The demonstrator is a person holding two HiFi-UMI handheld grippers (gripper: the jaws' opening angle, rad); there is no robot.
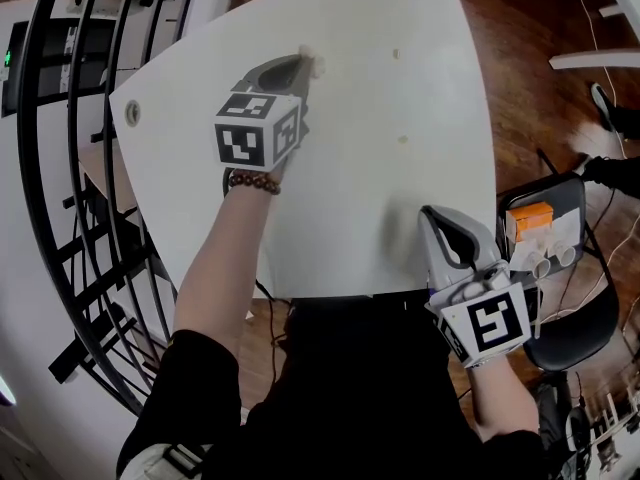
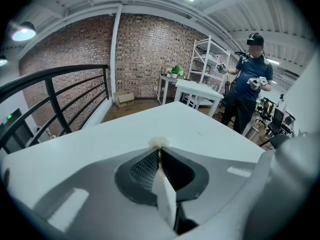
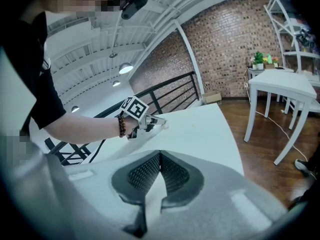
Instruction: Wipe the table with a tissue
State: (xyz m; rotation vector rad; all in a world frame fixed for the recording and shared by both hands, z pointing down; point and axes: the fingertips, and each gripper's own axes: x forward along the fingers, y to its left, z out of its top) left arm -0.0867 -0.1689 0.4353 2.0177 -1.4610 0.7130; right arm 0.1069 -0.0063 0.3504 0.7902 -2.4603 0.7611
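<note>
The left gripper [image 1: 302, 70] pinches a tissue wad [image 1: 314, 65] at the white table's [image 1: 400, 208] far side, so pressing it flat and sweeping toward the 2 specks [image 1: 404, 139] looks best, while the right gripper [image 1: 433, 214] hangs pressed together, empty.

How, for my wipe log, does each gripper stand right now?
Left gripper: closed on the tissue.
Right gripper: closed, holding nothing.
</note>
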